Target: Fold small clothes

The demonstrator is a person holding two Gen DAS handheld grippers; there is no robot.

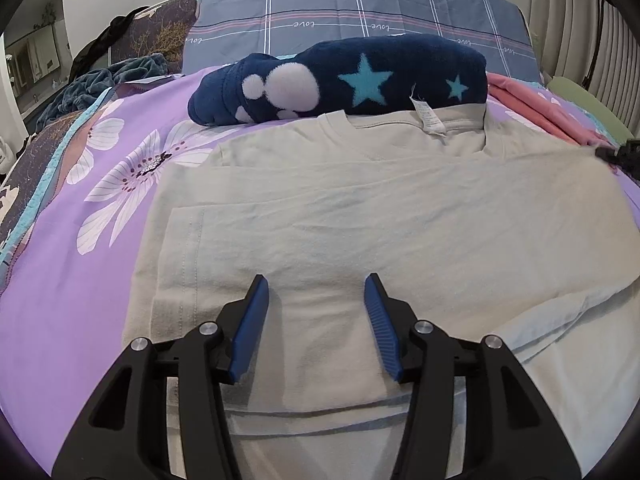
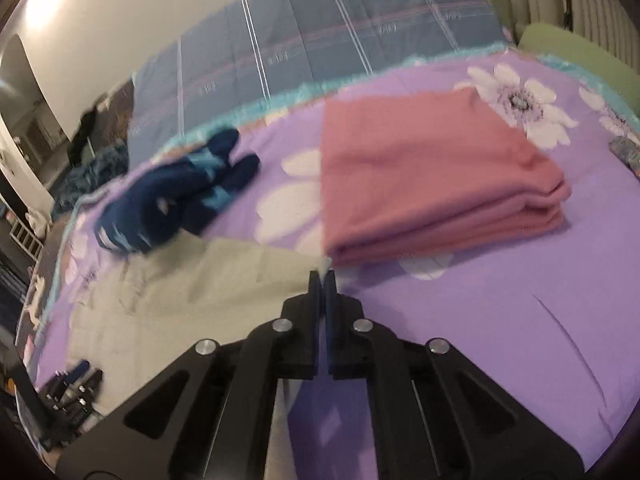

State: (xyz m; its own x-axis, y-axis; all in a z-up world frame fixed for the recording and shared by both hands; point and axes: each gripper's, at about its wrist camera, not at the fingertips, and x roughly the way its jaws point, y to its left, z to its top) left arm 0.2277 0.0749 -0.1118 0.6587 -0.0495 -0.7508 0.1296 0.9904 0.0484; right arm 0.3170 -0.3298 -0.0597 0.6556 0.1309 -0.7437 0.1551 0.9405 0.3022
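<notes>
A pale beige T-shirt (image 1: 360, 208) lies flat on the purple flowered bedspread (image 1: 80, 200), its left side folded in. My left gripper (image 1: 317, 284) is open, its blue pads (image 1: 256, 312) resting just above the shirt's lower part. My right gripper (image 2: 323, 276) is shut on the shirt's right corner (image 2: 312, 266), next to a folded pink garment (image 2: 432, 176). The right gripper also shows at the far right edge of the left wrist view (image 1: 622, 156), at the shirt's sleeve tip. The right wrist view is motion-blurred.
A dark blue fleece garment (image 1: 344, 80) with stars and white spots lies over the shirt's collar; it also shows in the right wrist view (image 2: 168, 196). A grey-blue checked pillow (image 1: 360, 8) sits behind. A teal blanket (image 1: 100, 80) is bunched at the left.
</notes>
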